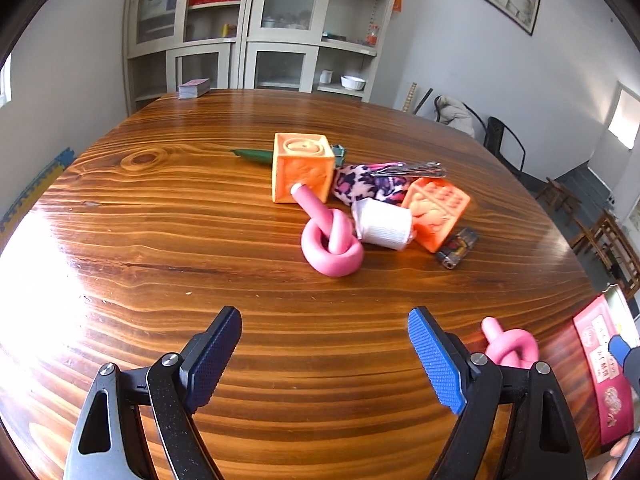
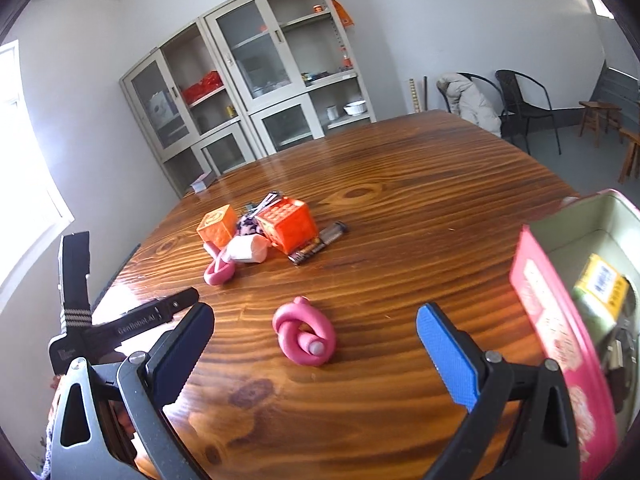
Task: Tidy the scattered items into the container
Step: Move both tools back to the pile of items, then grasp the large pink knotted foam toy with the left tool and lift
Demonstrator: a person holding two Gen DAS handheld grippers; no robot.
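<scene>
Left gripper [image 1: 325,360] over the table's [image 1: 160,220] near edge, jaws wide apart, nothing between them. Mid-table, a heap: cube [image 1: 302,168], pink knot [image 1: 332,246], white roll [image 1: 382,224], second cube [image 1: 438,212], battery [image 1: 460,250]. Nearer the front edge, second knot [image 2: 304,334], alone, ahead of the right gripper [image 2: 314,344], spread wide and empty. At the right edge, open pink tin [image 2: 560,320], yellow box [image 2: 600,284] inside.

Far ahead of the hand-held gripper, past the wooden desk [image 1: 160,208], a grey glass-door cabinet [image 1: 256,28] stands against the wall. A deck of cards [image 1: 194,88] lies at the desk's far edge. Black chairs [image 2: 524,100] stand ahead-right.
</scene>
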